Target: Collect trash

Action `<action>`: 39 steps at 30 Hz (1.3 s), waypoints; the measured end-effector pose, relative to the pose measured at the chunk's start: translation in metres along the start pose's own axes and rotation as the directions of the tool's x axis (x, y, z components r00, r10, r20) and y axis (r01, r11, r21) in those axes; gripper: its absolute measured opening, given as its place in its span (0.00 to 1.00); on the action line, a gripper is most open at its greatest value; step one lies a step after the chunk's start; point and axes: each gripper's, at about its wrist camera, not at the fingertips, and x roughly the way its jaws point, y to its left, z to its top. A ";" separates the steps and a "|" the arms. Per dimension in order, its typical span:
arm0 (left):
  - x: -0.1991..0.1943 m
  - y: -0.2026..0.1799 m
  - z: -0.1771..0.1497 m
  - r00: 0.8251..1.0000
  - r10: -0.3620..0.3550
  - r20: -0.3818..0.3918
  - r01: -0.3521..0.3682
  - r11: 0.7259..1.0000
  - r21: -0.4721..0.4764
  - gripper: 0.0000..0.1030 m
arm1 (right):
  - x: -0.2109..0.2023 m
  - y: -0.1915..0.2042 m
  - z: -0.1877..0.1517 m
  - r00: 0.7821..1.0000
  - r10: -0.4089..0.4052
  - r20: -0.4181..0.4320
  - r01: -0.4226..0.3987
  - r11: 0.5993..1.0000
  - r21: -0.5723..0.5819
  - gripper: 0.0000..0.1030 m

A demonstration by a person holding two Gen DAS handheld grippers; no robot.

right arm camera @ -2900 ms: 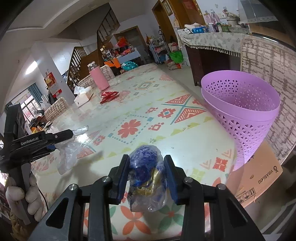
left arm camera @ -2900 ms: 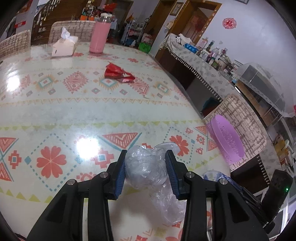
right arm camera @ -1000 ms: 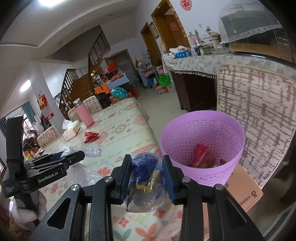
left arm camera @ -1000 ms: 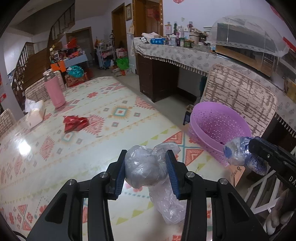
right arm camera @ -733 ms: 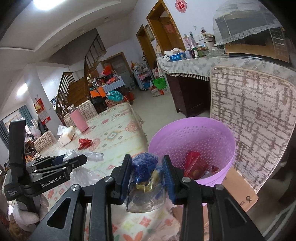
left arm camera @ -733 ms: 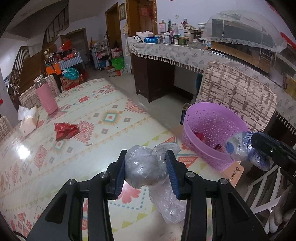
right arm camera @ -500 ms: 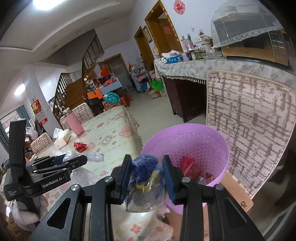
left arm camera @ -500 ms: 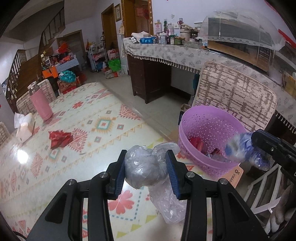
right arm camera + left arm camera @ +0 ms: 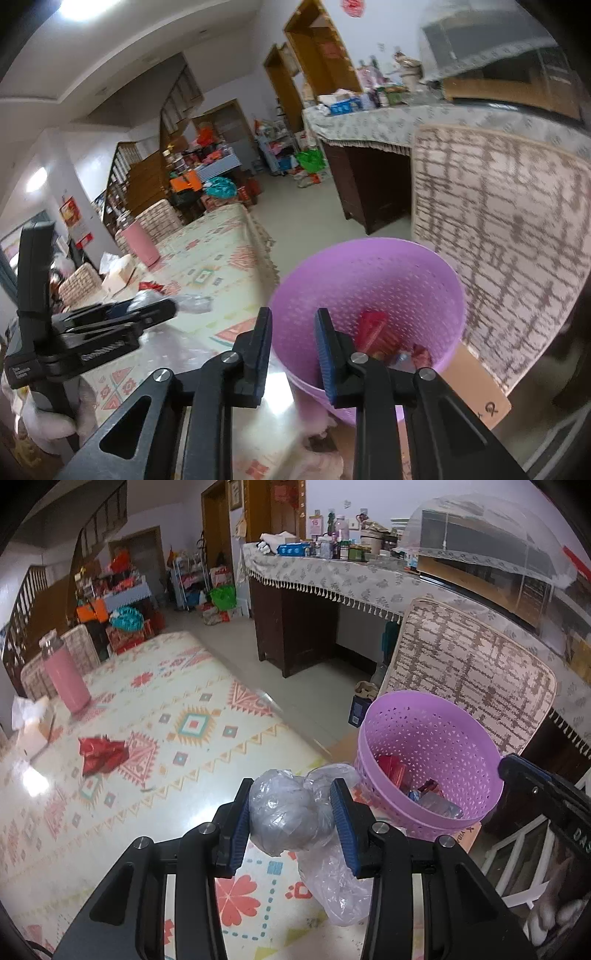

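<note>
1. Holding tight, the left gripper (image 9: 293,823) has its blue pads pressed on a crumpled clear plastic bag (image 9: 284,818); a loose tail of the bag hangs down at about 5 o'clock from the ball.
2. The purple basket (image 9: 476,746) stands past the table's edge, at about 2 o'clock from the bag. It sits on a cardboard box (image 9: 476,384), in front of a woven chair back (image 9: 469,664).
3. Red wrappers and other trash lie in the bottom of the basket; the picture is a bit blurry, so I cannot name each piece.
4. The right gripper (image 9: 291,350) hangs just over the basket's near rim. Its jaws are closing and nothing is between them.
5. A red wrapper (image 9: 101,755) lies on the patterned table (image 9: 192,768), at about 10 o'clock from the left gripper.
6. A pink bottle (image 9: 66,677) and a tissue box (image 9: 31,725) stand farther back on the table.
</note>
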 end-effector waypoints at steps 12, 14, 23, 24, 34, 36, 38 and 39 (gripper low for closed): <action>0.004 -0.016 0.010 0.988 -0.152 -0.017 0.152 0.988 -0.022 0.39 | -0.017 -0.074 -0.056 0.989 -0.098 -0.108 0.117 0.976 0.183 0.43; 0.005 -0.024 0.017 0.986 -0.164 -0.010 0.163 0.986 -0.013 0.39 | -0.012 -0.082 -0.079 0.982 -0.092 -0.165 0.123 0.974 0.192 0.49; 0.022 -0.072 0.040 0.979 -0.204 -0.023 0.205 0.978 0.046 0.39 | 0.060 -0.097 -0.185 0.895 -0.019 -0.446 0.116 0.974 0.192 0.63; 0.025 -0.076 0.041 0.978 -0.209 -0.031 0.210 0.977 0.047 0.39 | 0.068 -0.096 -0.191 0.886 -0.034 -0.462 0.124 0.978 0.165 0.72; 0.050 -0.084 0.039 0.972 -0.220 -0.082 0.223 0.974 0.032 0.39 | 0.109 -0.104 -0.227 0.863 -0.151 -0.483 0.213 0.974 0.077 0.84; 0.051 -0.084 0.038 0.972 -0.219 -0.084 0.222 0.974 0.032 0.39 | 0.108 -0.105 -0.228 0.863 -0.170 -0.476 0.234 0.969 0.077 0.76; 0.052 -0.083 0.036 0.972 -0.217 -0.085 0.221 0.975 0.032 0.39 | 0.102 -0.110 -0.224 0.870 -0.141 -0.472 0.222 0.967 0.122 0.62; 0.053 -0.083 0.036 0.973 -0.217 -0.086 0.220 0.975 0.032 0.39 | 0.097 -0.112 -0.221 0.877 -0.136 -0.461 0.222 0.965 0.139 0.55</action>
